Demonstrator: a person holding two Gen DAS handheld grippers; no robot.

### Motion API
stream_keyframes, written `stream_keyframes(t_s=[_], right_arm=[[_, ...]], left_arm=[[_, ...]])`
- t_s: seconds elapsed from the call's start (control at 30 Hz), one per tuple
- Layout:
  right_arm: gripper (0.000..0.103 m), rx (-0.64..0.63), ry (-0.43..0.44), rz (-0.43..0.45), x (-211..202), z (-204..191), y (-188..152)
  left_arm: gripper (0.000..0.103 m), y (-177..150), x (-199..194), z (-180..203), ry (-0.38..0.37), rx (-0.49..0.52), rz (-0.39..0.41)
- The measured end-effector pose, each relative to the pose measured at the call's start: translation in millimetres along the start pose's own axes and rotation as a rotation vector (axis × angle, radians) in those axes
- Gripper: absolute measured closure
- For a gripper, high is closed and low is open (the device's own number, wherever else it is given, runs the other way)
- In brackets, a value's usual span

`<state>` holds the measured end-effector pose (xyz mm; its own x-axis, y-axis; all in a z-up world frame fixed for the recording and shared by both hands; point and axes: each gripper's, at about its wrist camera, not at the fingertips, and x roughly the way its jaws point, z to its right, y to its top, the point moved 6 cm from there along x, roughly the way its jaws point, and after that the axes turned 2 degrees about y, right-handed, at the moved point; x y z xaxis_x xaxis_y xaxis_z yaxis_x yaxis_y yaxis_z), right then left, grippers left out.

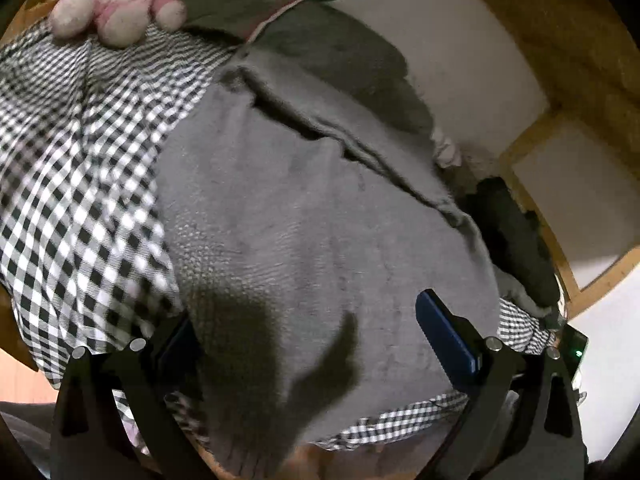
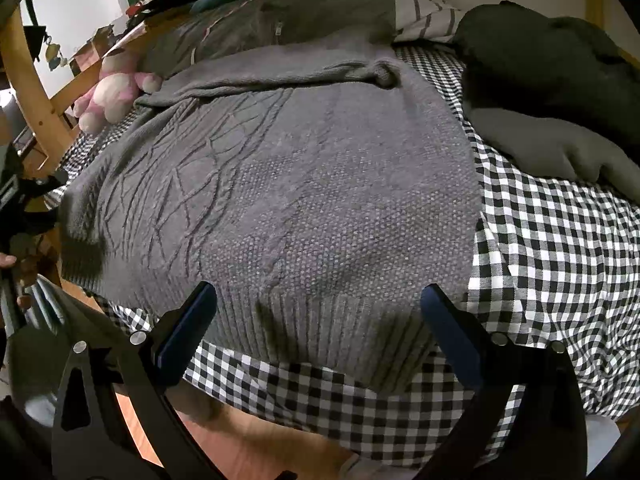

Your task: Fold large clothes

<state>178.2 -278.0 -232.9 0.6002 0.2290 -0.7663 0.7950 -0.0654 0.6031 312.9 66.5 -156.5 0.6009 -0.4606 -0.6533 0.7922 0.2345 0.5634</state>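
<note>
We see a grey knitted sweater (image 2: 304,184) that lies spread flat on a black-and-white checked sheet (image 2: 560,248) of a bed, its ribbed hem at six o'clock and its folded sleeve at twelve. Our right gripper (image 2: 318,312) hovers just over the hem with its jaws wide apart, holding nothing. Our left gripper (image 1: 308,332) also stands apart, one blue finger (image 1: 444,336) over the sweater (image 1: 320,232), the other partly hidden under the cloth edge. At ten o'clock a pink plush toy (image 2: 110,92) lies beside the sweater. At two o'clock rests a dark garment (image 2: 560,64), and at twelve an olive jacket (image 2: 280,20).
</note>
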Motion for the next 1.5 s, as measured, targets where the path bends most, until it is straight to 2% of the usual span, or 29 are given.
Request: stream_keyframes(t_s=[0.07, 0.2, 0.37, 0.47, 0.53, 0.57, 0.67, 0.73, 0.77, 0.83, 0.97, 1.07, 1.1, 1.17, 1.2, 1.23, 1.27, 1.3, 1.33, 1.37, 1.43, 1.5], right_arm=[[0.003, 0.005, 0.005, -0.002, 0.9, 0.3, -1.7], [0.003, 0.04, 0.017, 0.022, -5.1, 9.0, 1.3], [0.003, 0.073, -0.038, 0.032, -15.1, 49.7, 8.8], [0.003, 0.109, 0.005, -0.002, -5.5, 69.7, 7.4], [0.003, 0.113, 0.096, -0.017, 4.6, 69.9, 6.5], [0.003, 0.113, 0.124, -0.012, 8.1, 68.9, 7.3], [0.003, 0.116, 0.138, 0.0, 16.6, 65.2, 11.3], [0.003, 0.111, 0.162, 0.043, 9.5, 59.3, 15.4], [0.003, 0.107, 0.154, 0.052, 8.4, 57.2, 16.0], [0.003, 0.108, 0.153, 0.01, 18.1, 57.2, 12.6], [0.003, 0.1, 0.206, 0.055, 11.4, 50.3, 19.9], [0.005, 0.108, 0.184, 0.056, 14.4, 52.8, 23.9], [0.004, 0.108, 0.189, 0.063, 14.5, 51.5, 26.1], [0.004, 0.125, 0.192, 0.019, 27.3, 52.1, 27.5], [0.005, 0.13, 0.205, 0.03, 26.6, 53.7, 28.5], [0.008, 0.144, 0.279, 0.057, 22.2, 49.7, 33.4], [0.021, 0.16, 0.369, 0.076, 17.0, 44.8, 35.9], [0.027, 0.176, 0.445, 0.103, 9.5, 39.1, 39.9], [0.027, 0.179, 0.498, 0.115, 4.5, 33.0, 43.7], [0.027, 0.177, 0.486, 0.098, 7.7, 32.3, 43.8], [0.03, 0.185, 0.386, -0.025, 35.9, 38.8, 33.9], [0.031, 0.211, 0.412, -0.015, 36.1, 42.5, 33.1]], left_arm=[[0.005, -3.2, 3.8, 7.1, -0.028, 0.005, -0.03], [0.005, -21.7, 32.0, 9.8, -0.018, 0.006, -0.179], [0.005, -24.8, 39.1, 6.0, 0.029, 0.012, -0.172], [0.005, -27.7, 46.8, 10.5, 0.061, 0.045, -0.172], [0.005, -29.6, 51.1, 14.1, 0.082, 0.07, -0.168], [0.005, -29.0, 53.1, 15.3, 0.087, 0.075, -0.164], [0.005, -30.4, 57.8, 19.8, 0.098, 0.092, -0.15], [0.005, -31.3, 59.6, 22.3, 0.1, 0.09, -0.143], [0.005, -31.2, 57.8, 21.5, 0.097, 0.087, -0.141], [0.005, -29.4, 58.4, 21.8, 0.091, 0.079, -0.143], [0.005, -22.9, 58.7, 20.0, 0.077, 0.064, -0.141], [0.005, -18.0, 57.0, 15.3, 0.062, 0.03, -0.14], [0.005, -17.6, 57.0, 14.9, 0.056, 0.029, -0.142], [0.005, -18.6, 56.0, 12.7, 0.052, 0.045, -0.149], [0.005, -19.2, 56.6, 13.1, 0.051, 0.057, -0.154], [0.005, -19.3, 56.1, 13.9, 0.043, 0.059, -0.16], [0.005, -19.6, 56.1, 16.1, 0.03, 0.052, -0.162], [0.005, -17.1, 52.7, 17.1, -0.012, 0.025, -0.159], [0.005, -16.1, 51.3, 17.5, -0.04, 0.004, -0.154], [0.005, -14.2, 48.5, 15.5, -0.073, -0.022, -0.148], [0.005, -13.4, 50.0, 8.6, -0.108, -0.074, -0.163], [0.005, -17.4, 50.9, 2.3, -0.106, -0.081, -0.186]])
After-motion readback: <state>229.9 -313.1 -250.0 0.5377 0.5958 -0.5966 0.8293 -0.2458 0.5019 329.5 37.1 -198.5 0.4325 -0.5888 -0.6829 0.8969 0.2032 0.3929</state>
